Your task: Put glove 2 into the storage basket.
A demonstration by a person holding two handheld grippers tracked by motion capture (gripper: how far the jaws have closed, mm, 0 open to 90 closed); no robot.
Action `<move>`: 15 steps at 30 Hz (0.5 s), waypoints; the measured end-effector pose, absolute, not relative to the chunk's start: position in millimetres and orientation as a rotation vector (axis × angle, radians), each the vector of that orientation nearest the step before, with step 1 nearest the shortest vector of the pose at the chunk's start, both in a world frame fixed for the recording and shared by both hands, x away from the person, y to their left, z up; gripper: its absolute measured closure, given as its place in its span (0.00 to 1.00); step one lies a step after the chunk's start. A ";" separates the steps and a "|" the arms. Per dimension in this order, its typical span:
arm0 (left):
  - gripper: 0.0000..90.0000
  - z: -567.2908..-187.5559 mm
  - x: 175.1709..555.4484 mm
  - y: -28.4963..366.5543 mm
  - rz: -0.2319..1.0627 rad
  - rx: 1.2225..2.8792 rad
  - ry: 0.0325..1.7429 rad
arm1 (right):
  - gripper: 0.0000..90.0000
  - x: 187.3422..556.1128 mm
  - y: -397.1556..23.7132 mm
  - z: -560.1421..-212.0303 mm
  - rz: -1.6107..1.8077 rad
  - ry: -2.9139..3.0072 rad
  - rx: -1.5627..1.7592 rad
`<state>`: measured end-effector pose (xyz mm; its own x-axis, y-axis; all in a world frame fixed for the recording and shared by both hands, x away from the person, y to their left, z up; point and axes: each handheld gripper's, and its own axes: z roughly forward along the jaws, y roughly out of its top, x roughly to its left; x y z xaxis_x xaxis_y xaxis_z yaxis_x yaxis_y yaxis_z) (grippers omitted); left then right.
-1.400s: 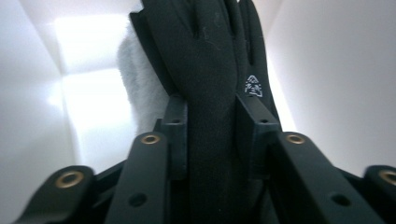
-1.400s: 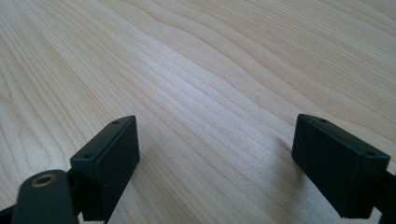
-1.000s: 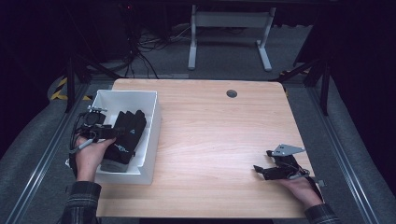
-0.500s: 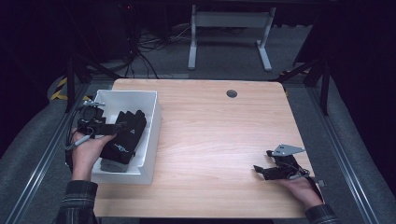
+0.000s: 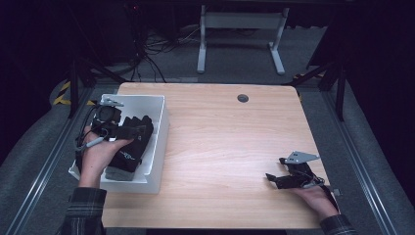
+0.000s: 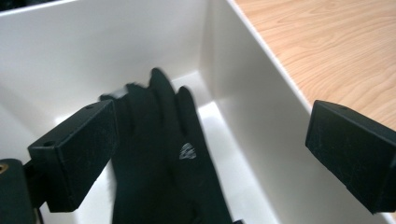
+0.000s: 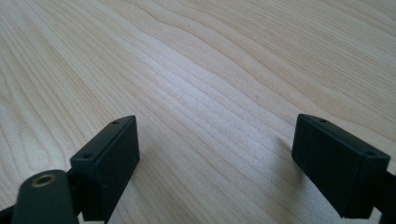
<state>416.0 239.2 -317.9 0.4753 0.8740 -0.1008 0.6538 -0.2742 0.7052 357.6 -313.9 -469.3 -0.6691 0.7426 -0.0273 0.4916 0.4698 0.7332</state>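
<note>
Black gloves (image 5: 128, 152) lie in a white bin (image 5: 160, 128) at the table's left edge. My left gripper (image 5: 131, 131) hovers over the bin, pointing at the gloves. In the left gripper view its jaws have just been opening and stand wide apart, with a black glove (image 6: 161, 158) lying loose on the bin floor (image 6: 224, 135) below them, untouched by the pads. My right gripper (image 5: 273, 178) rests low over the wood near the table's front right corner. In the right gripper view it (image 7: 215, 140) is open, with bare tabletop (image 7: 210, 84) between the jaws.
The bin's right wall (image 6: 261, 88) stands between the gloves and the wooden tabletop (image 5: 230, 142). A round cable grommet (image 5: 242, 98) sits near the table's far edge. A white stand's legs (image 5: 237, 44) and cables lie on the floor beyond.
My left gripper has lifted off the gloves and moved toward the far end of the bin, its jaws spreading; the gloves stay in the bin. The right gripper has not moved.
</note>
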 end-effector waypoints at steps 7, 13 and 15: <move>0.04 -313.0 414.3 218.1 0.397 2.050 1.199 | 0.17 357.7 -314.0 -469.3 1.022 2.381 1.041; 0.05 -311.0 412.8 201.9 0.385 2.053 1.151 | 0.17 357.6 -314.0 -469.3 1.022 2.381 1.041; 0.05 -310.4 411.7 195.9 0.384 2.056 1.130 | 0.17 357.7 -314.1 -469.3 1.022 2.381 1.040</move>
<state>411.7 195.9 -310.4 0.5661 0.8196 -0.0882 0.5960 -0.3331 0.7306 357.7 -314.1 -469.3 -0.6705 0.7414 -0.0274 0.4908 0.4709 0.7330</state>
